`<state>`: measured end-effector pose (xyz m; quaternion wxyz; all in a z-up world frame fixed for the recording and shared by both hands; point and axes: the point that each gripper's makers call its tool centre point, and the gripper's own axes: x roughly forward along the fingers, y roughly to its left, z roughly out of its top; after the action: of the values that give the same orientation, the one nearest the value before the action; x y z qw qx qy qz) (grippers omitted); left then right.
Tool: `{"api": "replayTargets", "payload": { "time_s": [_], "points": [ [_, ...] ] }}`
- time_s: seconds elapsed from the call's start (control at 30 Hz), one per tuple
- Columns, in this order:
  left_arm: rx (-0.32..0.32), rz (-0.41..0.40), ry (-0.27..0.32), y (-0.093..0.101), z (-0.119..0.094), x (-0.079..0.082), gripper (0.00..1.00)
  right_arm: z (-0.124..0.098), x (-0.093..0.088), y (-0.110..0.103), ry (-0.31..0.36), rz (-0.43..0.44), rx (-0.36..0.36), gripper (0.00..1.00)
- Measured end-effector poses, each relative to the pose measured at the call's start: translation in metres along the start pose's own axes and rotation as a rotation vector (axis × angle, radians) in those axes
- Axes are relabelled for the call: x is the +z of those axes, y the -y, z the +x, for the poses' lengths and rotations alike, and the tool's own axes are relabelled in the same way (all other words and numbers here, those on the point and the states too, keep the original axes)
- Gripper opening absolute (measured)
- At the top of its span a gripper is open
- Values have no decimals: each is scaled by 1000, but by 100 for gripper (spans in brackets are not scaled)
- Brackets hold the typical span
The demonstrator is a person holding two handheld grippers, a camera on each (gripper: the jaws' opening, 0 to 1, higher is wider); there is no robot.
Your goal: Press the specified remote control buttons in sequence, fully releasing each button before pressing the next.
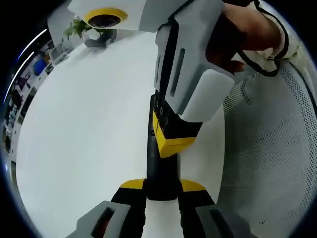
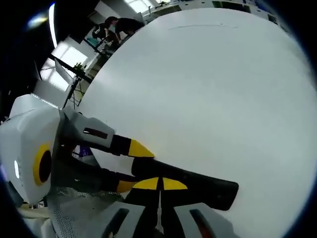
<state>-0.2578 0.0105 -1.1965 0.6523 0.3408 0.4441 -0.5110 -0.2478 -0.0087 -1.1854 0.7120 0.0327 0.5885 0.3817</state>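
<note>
A long black remote (image 1: 157, 171) is held above the white table (image 1: 84, 124). My left gripper (image 1: 162, 186) is shut on its near end, one yellow-tipped jaw on each side. My right gripper (image 1: 168, 143), held by a hand (image 1: 247, 29), comes down from the upper right, and its closed yellow tips sit on the remote's top face. In the right gripper view, my right gripper (image 2: 160, 184) is shut, its tips together over the remote (image 2: 208, 191). My left gripper (image 2: 133, 167) clamps the remote's left end. The buttons are hidden.
A white perforated mesh surface (image 1: 272, 148) lies along the table's right side. A small plant (image 1: 77, 27) and a yellow-and-black round object (image 1: 104, 19) stand at the far edge. People (image 2: 116, 25) are far off behind the table (image 2: 213, 89).
</note>
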Motion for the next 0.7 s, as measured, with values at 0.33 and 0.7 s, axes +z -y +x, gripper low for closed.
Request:
{"api": "replayTargets", "payload": {
  "time_s": [0.33,0.7],
  "points": [
    [-2,-5,8,0,0,0,25,3,4,2,7,-33,-26,0],
    [23,-55,22,-1,0,1,24,0,2,2,43,-11,24,0]
  ]
}}
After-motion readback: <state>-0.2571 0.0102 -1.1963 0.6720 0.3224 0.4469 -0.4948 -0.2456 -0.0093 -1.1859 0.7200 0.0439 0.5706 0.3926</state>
